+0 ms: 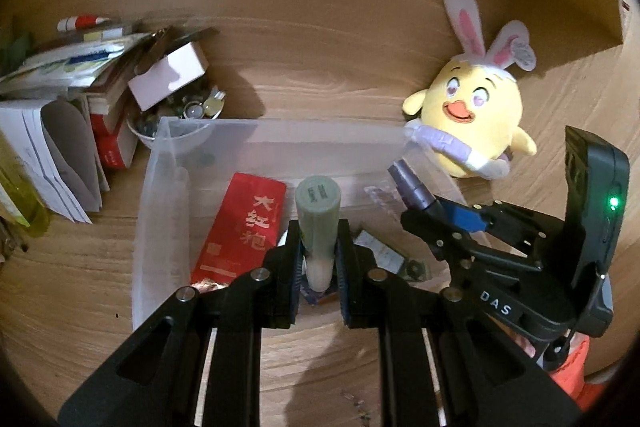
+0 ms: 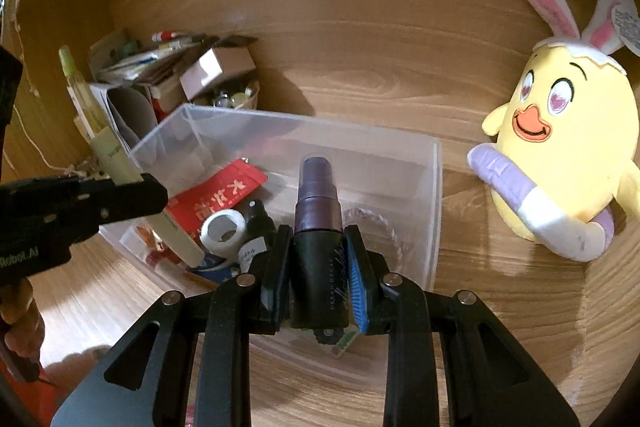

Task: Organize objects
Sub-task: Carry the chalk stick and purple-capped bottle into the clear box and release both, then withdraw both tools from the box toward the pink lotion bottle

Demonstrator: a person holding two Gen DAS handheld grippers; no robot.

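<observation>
My left gripper (image 1: 319,263) is shut on a pale green tube (image 1: 318,215), held over the clear plastic bin (image 1: 256,131). The same tube (image 2: 116,163) shows at the left of the right wrist view, in the left gripper (image 2: 132,187). My right gripper (image 2: 318,267) is shut on a dark purple spray bottle (image 2: 319,211), also above the bin (image 2: 436,187). From the left wrist view the bottle (image 1: 412,187) pokes out of the right gripper (image 1: 436,211). In the bin lie a red packet (image 1: 244,227), a white tape roll (image 2: 224,227) and small items.
A yellow chick plush with bunny ears (image 2: 560,147) leans against the wooden back wall at right. A pile of papers, booklets and a small box (image 1: 80,87) crowds the left corner beside a bowl of trinkets (image 1: 192,111). A person's hand (image 2: 20,323) holds the left gripper.
</observation>
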